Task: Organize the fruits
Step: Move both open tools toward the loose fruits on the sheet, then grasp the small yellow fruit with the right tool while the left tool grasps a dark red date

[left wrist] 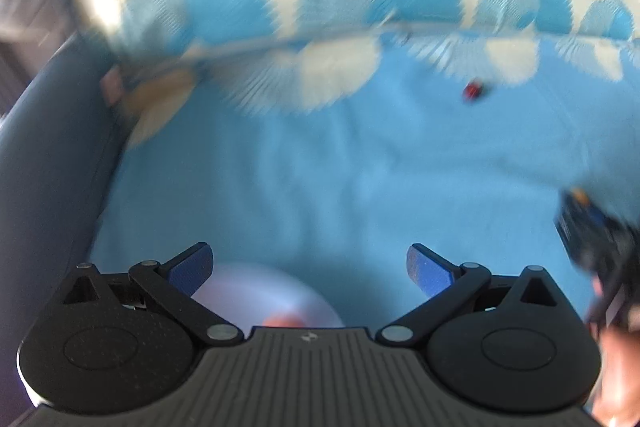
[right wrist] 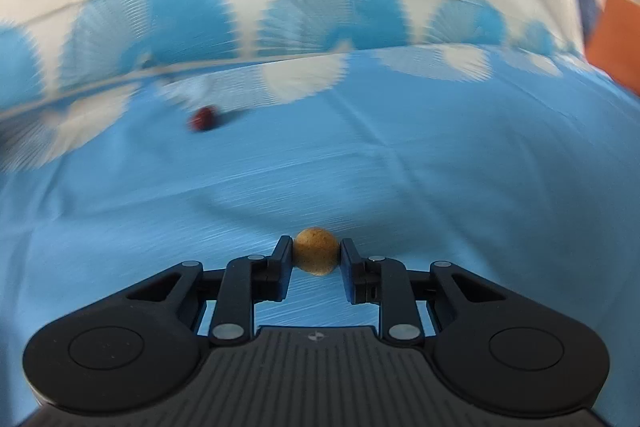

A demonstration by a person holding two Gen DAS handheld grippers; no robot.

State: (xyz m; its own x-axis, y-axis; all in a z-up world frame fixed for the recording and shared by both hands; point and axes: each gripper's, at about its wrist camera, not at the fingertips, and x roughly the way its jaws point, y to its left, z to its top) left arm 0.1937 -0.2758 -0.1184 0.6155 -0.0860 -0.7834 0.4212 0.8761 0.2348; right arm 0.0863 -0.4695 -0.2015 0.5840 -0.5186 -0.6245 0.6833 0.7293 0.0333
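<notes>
In the right wrist view my right gripper [right wrist: 315, 254] is shut on a small round tan fruit [right wrist: 315, 251], pinched between its blue pads just above the blue cloth [right wrist: 460, 167]. A small dark red fruit [right wrist: 205, 117] lies farther off to the left on the cloth. The left wrist view is blurred: my left gripper [left wrist: 309, 269] stands open with nothing between its fingers, over a white plate [left wrist: 240, 291] that holds something orange-red [left wrist: 284, 321], partly hidden by the gripper body. The red fruit [left wrist: 474, 91] shows far ahead to the right.
The blue cloth [left wrist: 360, 167] has a white and blue fan pattern along its far edge. A dark padded edge [left wrist: 52, 155] runs along the left. The other gripper and a hand [left wrist: 608, 267] show at the right edge. An orange object [right wrist: 618, 43] stands far right.
</notes>
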